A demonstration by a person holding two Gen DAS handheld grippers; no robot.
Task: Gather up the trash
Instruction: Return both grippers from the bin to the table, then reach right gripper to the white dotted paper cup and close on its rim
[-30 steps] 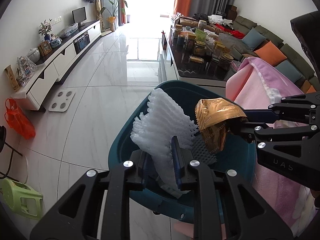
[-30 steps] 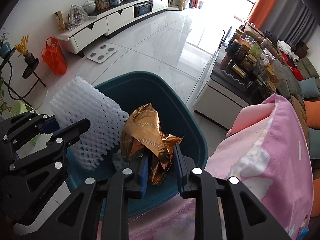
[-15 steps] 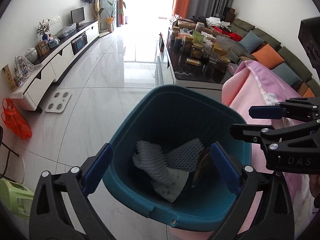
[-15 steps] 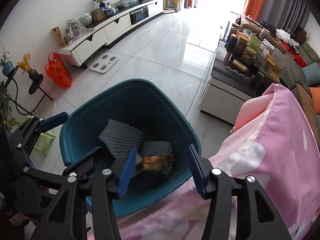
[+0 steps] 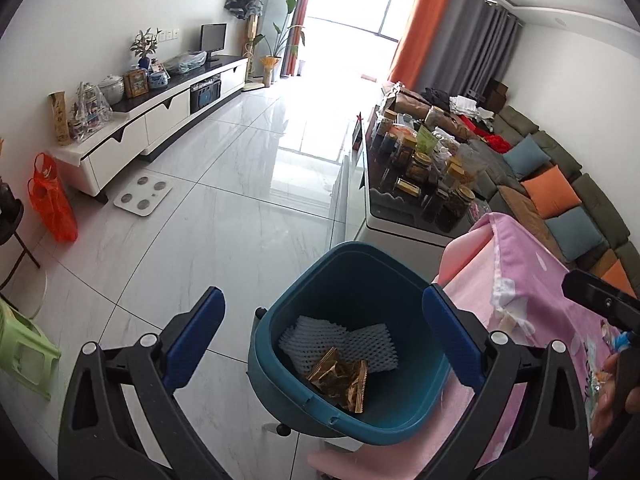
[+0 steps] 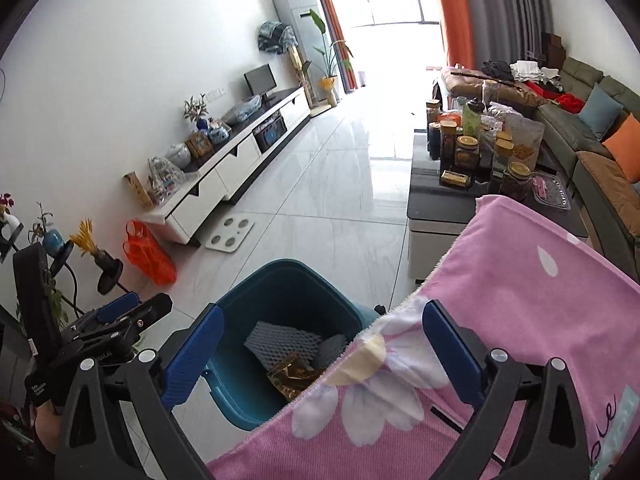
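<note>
At the bottom of the left wrist view the left gripper [image 5: 322, 320] is being held wide open with nothing between its jaws, and the right gripper [image 6: 320, 334], whose jaws have just been opening, is likewise being carried spread and empty over the pink cloth [image 6: 520, 300]. Just beyond, at lower centre, the white foam netting [image 5: 320, 338] and the gold wrapper [image 5: 340, 378] are lying at the bottom of the teal bin [image 5: 280, 320], so the drop-off step is judged to be finishing. Farther off, the jar-crowded table [image 5: 400, 208] is being left unvisited, and a fresh piece of trash is probably to be sought next.
</note>
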